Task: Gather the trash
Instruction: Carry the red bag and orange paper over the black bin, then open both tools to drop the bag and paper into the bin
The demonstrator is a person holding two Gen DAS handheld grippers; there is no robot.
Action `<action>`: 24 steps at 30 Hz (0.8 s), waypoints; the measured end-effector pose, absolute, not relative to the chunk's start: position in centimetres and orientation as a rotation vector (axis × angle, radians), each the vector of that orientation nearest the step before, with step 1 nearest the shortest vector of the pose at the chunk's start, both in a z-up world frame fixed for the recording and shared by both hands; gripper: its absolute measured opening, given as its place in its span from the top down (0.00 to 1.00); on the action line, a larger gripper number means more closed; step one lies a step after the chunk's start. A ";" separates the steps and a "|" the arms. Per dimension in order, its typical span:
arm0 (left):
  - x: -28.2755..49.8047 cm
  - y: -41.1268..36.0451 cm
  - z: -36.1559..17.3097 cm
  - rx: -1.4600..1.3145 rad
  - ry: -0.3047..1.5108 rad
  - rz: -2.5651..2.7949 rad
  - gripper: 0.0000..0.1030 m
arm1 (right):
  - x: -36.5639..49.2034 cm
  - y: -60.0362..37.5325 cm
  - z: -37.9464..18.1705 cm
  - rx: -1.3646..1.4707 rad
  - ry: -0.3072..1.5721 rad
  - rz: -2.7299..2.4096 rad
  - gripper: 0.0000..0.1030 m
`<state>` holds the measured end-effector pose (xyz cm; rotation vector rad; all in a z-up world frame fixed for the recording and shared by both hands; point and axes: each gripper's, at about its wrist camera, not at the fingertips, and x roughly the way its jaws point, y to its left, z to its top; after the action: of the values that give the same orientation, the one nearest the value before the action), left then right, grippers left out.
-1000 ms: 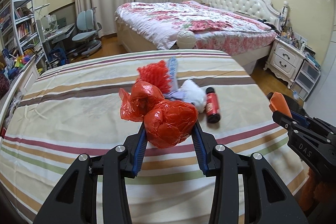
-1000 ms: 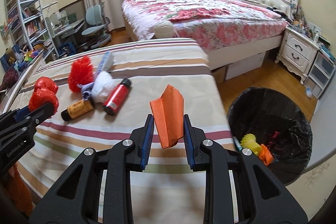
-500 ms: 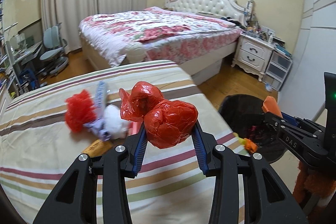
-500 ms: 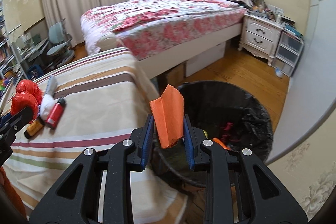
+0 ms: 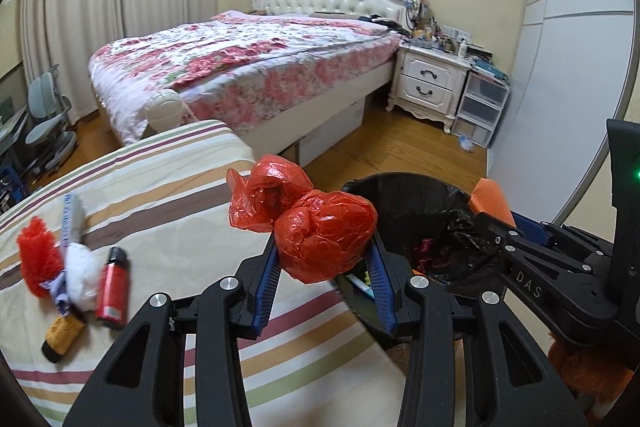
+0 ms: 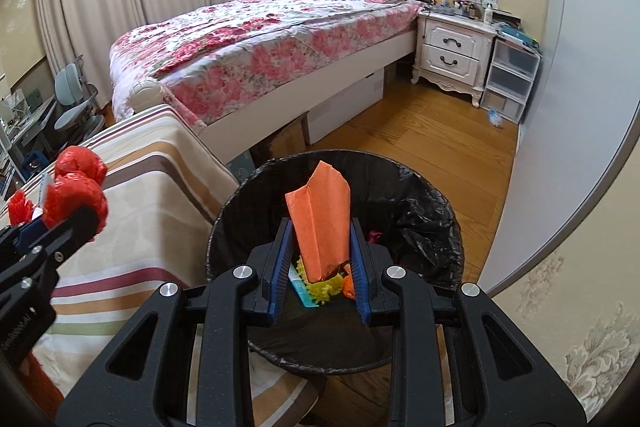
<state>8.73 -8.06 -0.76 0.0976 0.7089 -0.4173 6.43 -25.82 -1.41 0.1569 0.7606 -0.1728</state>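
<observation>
Trash is what I carry in both grippers now. I go from left to right.

On the far left of the left wrist view, the things not collected yet lie on the striped bed cover (image 5: 168, 211): a red brush (image 5: 35, 259), a white wad (image 5: 82, 269), a red can (image 5: 113, 285) and a brown bottle (image 5: 62, 335). A second ago they were straight ahead of my left gripper; now they have slid to the left edge, because I swung both hands toward the bin.

In the middle, the left gripper (image 5: 322, 263) has its jaws half closed on the red plastic bag (image 5: 316, 227). The bag bulges over the pads. It hangs over the edge of the cover, just beside the rim of the black bin (image 5: 404, 187), not yet above the opening, I judge.

On the right, the right gripper (image 6: 319, 259) has its jaws narrow, pressing on the folded orange paper (image 6: 320, 215). One second ago this paper was over the bed cover; now it stands above the bin's mouth. So I think the paper is ready to be let go, and the bag needs a little more travel to the right.

What I cannot see well: the bottom of the bin is mostly covered by my gripper and the paper, only some yellow, orange and red pieces show. In the left view my right gripper hides the bin's far side, and the bag covers part of the near rim. The label on the brown bottle is too blurred to read.
</observation>
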 end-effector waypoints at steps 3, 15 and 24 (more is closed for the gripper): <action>9.5 -9.5 -1.6 0.115 0.720 -0.433 0.60 | 7.0 -26.8 -1.9 0.169 0.771 -0.186 0.74; 11.4 -12.7 -3.3 0.165 0.742 -0.452 0.60 | 8.5 -29.1 -3.5 0.206 0.798 -0.218 0.74; 11.9 -14.1 -4.6 0.207 0.777 -0.466 0.57 | 9.2 -29.9 -4.4 0.228 0.815 -0.228 0.72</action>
<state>11.88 -14.11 -4.56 0.2069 0.7766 -0.4662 9.21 -29.87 -4.41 0.2281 0.8149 -0.2278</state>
